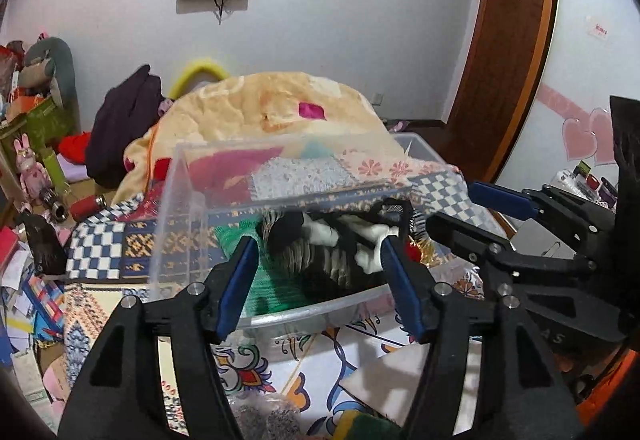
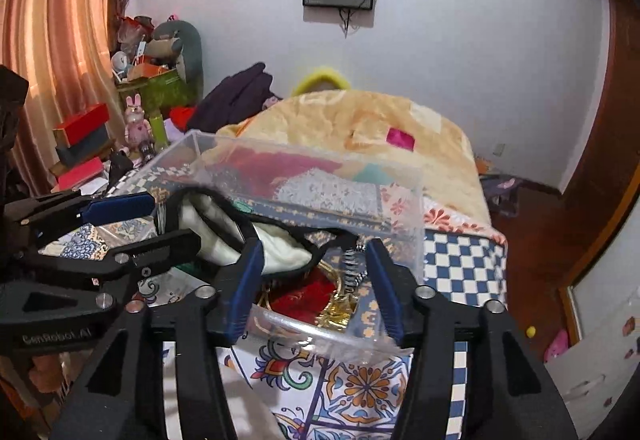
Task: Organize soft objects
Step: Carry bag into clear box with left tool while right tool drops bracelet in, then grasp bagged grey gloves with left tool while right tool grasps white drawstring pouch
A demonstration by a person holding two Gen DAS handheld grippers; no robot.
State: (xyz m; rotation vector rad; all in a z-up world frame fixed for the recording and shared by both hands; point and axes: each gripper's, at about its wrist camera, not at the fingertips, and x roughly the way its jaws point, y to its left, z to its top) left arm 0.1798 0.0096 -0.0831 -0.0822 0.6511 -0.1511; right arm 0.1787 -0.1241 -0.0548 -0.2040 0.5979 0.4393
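Observation:
A clear plastic box (image 1: 188, 199) stands on the patterned bedspread, also in the right wrist view (image 2: 400, 207). Inside lie a black-and-white striped soft item (image 1: 328, 248), a green cloth (image 1: 276, 280), a white fleece piece with black trim (image 2: 276, 240) and a red-and-gold item (image 2: 308, 296). My left gripper (image 1: 320, 280) is open and empty just over the box's near rim. My right gripper (image 2: 316, 280) is open and empty over the box's near corner. Each gripper shows beside the other: the right one (image 1: 472, 207), the left one (image 2: 160, 220).
A folded orange blanket (image 1: 280, 107) lies behind the box. A dark bag (image 1: 120, 127) and cluttered boxes and toys (image 1: 36, 111) sit at the left. A white paper (image 1: 384, 376) and small soft items (image 1: 272, 416) lie on the bedspread near me. A wooden door frame (image 1: 504, 59) stands at right.

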